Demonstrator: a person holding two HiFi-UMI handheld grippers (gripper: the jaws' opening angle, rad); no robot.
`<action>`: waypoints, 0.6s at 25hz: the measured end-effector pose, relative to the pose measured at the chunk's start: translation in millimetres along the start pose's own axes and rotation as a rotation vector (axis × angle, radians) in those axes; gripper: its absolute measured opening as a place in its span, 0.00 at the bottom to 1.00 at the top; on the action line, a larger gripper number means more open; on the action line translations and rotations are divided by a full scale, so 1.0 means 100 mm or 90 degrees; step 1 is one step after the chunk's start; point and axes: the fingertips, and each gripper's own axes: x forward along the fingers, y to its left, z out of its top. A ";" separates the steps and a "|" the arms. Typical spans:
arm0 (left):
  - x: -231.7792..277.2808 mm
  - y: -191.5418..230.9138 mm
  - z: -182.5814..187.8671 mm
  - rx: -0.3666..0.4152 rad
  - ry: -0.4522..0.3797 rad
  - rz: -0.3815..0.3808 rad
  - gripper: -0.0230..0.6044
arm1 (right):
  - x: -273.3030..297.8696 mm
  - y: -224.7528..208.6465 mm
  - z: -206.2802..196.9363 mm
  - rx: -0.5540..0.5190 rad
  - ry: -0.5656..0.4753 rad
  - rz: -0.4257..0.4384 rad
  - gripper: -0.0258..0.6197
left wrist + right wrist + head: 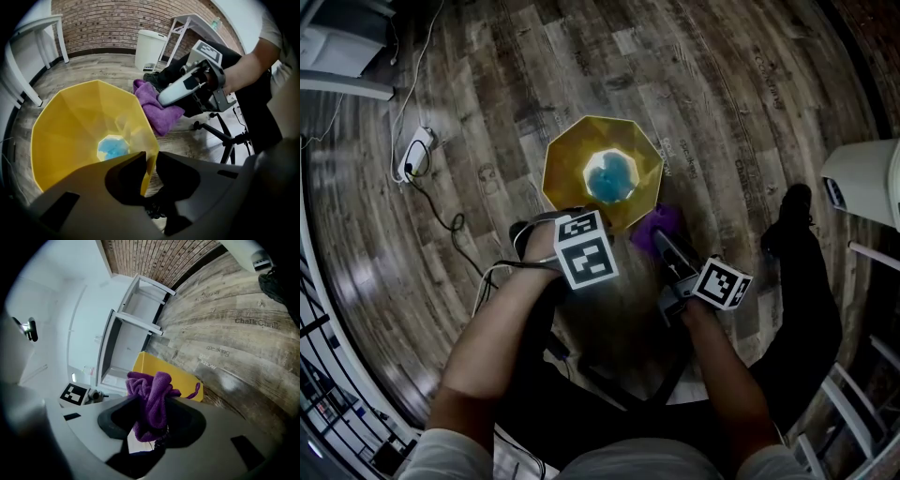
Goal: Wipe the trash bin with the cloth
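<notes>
A yellow eight-sided trash bin (572, 164) stands on the wood floor, with something blue (611, 176) at its bottom. My left gripper (150, 160) points steeply down at the bin's near rim (151, 149), and its jaws are shut on that thin yellow wall. My right gripper (153, 401) is shut on a bunched purple cloth (151, 392). In the head view the cloth (657, 225) hangs just outside the bin's right side, level with the rim. From the left gripper view the cloth (157, 107) lies against the bin's outer wall, under the right gripper's white fingers (176, 93).
A white pedal bin (150, 47) stands by the brick wall, with white table legs (28, 70) to the left. A power strip with cables (416, 152) lies on the floor at the left. Black stand legs (225, 137) and the person's shoe (789, 214) are close at the right.
</notes>
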 end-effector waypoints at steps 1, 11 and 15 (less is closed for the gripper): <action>0.00 0.00 0.03 0.002 -0.002 0.000 0.14 | 0.03 -0.01 -0.01 0.001 0.000 0.001 0.29; 0.01 0.00 0.18 0.025 -0.046 -0.017 0.10 | 0.43 -0.22 -0.08 -0.020 0.083 -0.010 0.29; -0.01 0.00 0.20 0.028 -0.059 -0.025 0.10 | 0.54 -0.39 -0.08 -0.058 0.122 -0.033 0.29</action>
